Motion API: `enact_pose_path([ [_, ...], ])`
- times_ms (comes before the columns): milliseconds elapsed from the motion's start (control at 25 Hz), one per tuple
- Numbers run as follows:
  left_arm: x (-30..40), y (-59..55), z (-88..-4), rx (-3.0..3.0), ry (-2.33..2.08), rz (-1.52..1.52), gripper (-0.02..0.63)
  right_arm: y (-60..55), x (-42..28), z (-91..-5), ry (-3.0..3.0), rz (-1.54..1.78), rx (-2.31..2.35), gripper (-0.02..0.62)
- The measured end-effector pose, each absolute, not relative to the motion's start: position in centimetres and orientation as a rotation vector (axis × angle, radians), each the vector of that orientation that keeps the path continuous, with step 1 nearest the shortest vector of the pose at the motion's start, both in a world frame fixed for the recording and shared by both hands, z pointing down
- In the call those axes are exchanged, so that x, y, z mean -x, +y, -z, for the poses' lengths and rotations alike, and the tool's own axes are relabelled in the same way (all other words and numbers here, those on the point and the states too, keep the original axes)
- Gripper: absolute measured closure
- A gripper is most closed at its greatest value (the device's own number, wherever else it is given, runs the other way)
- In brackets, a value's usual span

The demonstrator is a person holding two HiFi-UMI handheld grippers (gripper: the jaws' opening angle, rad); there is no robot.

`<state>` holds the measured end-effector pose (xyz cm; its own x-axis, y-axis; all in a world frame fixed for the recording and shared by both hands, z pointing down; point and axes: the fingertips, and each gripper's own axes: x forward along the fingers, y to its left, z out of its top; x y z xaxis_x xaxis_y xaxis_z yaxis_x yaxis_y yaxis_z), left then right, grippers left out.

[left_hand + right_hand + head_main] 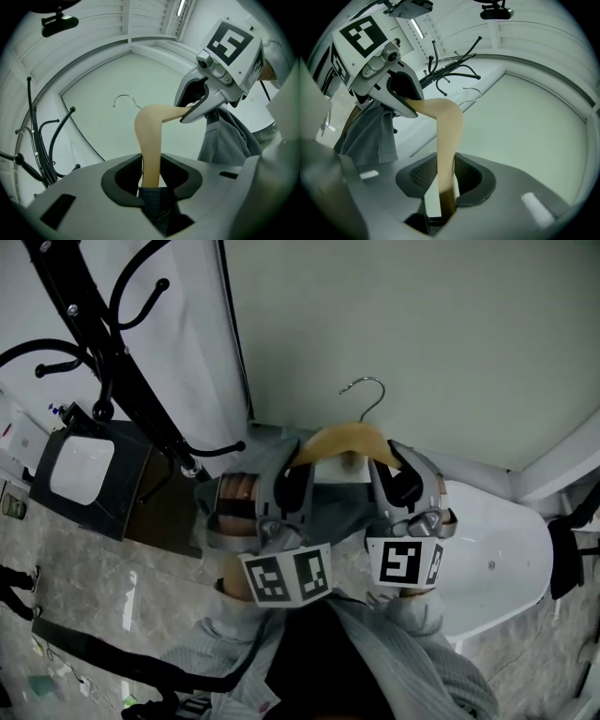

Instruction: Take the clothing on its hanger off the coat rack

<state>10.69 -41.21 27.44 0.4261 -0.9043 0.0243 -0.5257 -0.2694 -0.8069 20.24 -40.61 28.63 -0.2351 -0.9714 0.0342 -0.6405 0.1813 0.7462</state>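
A wooden hanger [342,442] with a metal hook [367,395] carries grey clothing [337,514]. The hook hangs free in front of the pale green wall, clear of the black coat rack [122,371] at the left. My left gripper [291,486] is shut on the hanger's left arm and my right gripper [405,486] on its right arm. In the left gripper view the wooden arm [149,136] runs up out of my left gripper [151,180] to the right gripper [194,110], with cloth [229,136] below. In the right gripper view my right gripper [446,187] clamps the hanger [447,136].
A black box with a white inset [84,470] sits at the rack's foot on the left. A white rounded fixture [497,559] lies at the right. The rack's curved hooks [42,140] stand left of the hanger. A person's grey sleeve fills the bottom.
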Motion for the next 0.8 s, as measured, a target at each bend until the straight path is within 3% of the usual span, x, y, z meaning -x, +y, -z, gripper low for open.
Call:
enact_pose_path([
  [800, -10.13, -41.36, -27.27, 1.913, 1.243, 0.662, 0.492, -40.64, -19.61, -28.15, -1.984, 0.895, -1.491, 0.488],
])
